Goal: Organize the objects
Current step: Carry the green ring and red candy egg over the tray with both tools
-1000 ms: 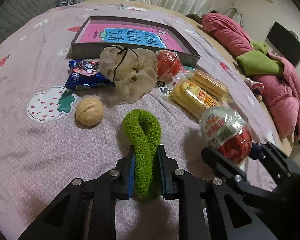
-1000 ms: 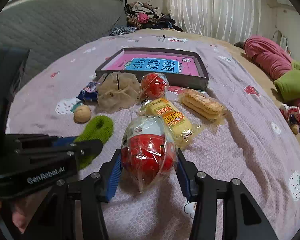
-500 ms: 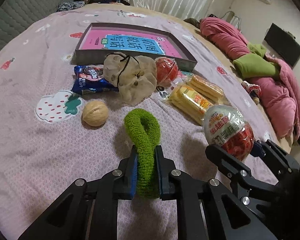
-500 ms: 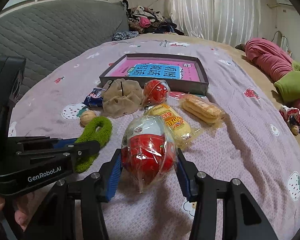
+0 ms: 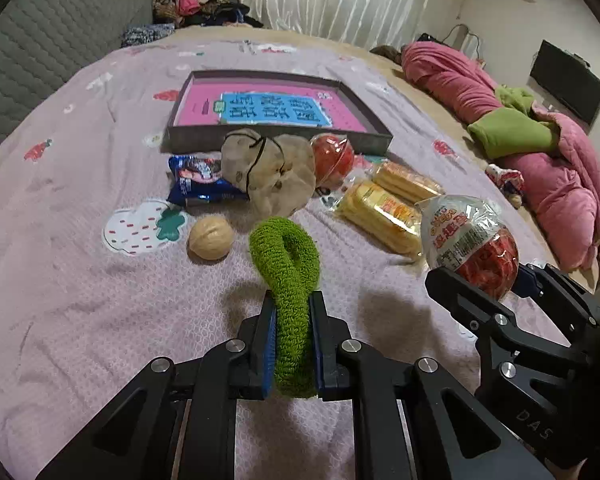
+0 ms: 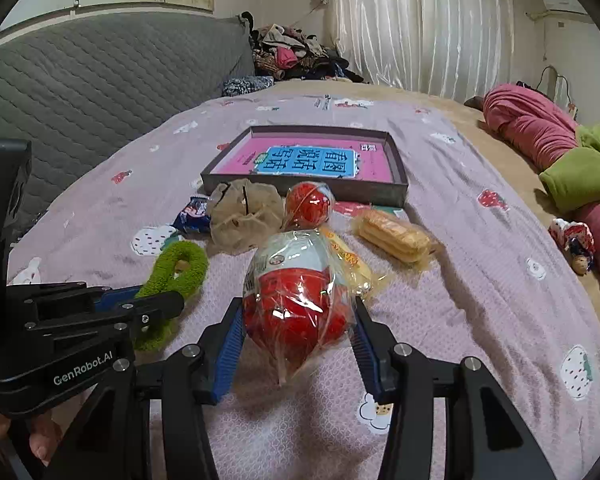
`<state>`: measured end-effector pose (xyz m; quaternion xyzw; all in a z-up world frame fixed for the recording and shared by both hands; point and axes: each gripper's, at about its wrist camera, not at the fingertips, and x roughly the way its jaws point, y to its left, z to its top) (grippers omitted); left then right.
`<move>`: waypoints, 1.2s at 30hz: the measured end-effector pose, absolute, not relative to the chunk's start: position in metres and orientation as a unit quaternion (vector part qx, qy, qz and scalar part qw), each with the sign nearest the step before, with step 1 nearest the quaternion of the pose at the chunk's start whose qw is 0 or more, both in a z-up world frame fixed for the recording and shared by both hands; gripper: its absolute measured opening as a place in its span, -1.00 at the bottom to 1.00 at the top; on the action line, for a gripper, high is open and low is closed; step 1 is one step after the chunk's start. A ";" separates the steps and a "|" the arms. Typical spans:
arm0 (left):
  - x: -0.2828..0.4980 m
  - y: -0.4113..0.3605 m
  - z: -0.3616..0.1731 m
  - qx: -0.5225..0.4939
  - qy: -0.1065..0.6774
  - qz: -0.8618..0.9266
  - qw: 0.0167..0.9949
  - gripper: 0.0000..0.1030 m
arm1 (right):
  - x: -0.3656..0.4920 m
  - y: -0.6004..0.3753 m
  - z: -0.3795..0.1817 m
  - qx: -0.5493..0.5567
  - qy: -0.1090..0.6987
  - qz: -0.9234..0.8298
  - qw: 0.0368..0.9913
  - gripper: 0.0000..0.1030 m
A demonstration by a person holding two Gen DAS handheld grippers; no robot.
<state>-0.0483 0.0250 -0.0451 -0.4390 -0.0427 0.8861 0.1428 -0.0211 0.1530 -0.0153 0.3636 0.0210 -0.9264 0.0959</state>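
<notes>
My left gripper (image 5: 293,320) is shut on a green fuzzy scrunchie (image 5: 286,256) and holds it above the bed; the scrunchie also shows in the right wrist view (image 6: 176,268). My right gripper (image 6: 296,332) is shut on a wrapped red-and-white toy egg (image 6: 296,300), also in the left wrist view (image 5: 466,240). A shallow open box (image 5: 376,140) with a pink and blue printed bottom lies farther back (image 6: 396,196).
On the bedspread lie a walnut (image 5: 211,237), a blue snack packet (image 5: 198,184), a beige scrunchie (image 5: 270,172), a second red egg (image 5: 332,158) and two yellow biscuit packs (image 5: 380,212). Pink and green bedding (image 5: 512,128) lies at the right. A grey headboard (image 6: 80,80) stands at the left.
Both grippers have risen and drawn back a little with their objects still held. The things on the bed have not moved.
</notes>
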 end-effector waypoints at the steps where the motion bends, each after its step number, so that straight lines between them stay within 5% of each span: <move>1: -0.047 0.025 -0.043 -0.438 -0.042 0.887 0.143 -0.72 | -0.020 0.153 -0.014 0.362 0.021 -0.927 0.096 -0.02; 36: -0.033 0.001 0.079 -0.350 -0.026 0.930 0.112 -0.71 | 0.002 0.156 0.087 0.282 0.034 -0.952 0.115 -0.02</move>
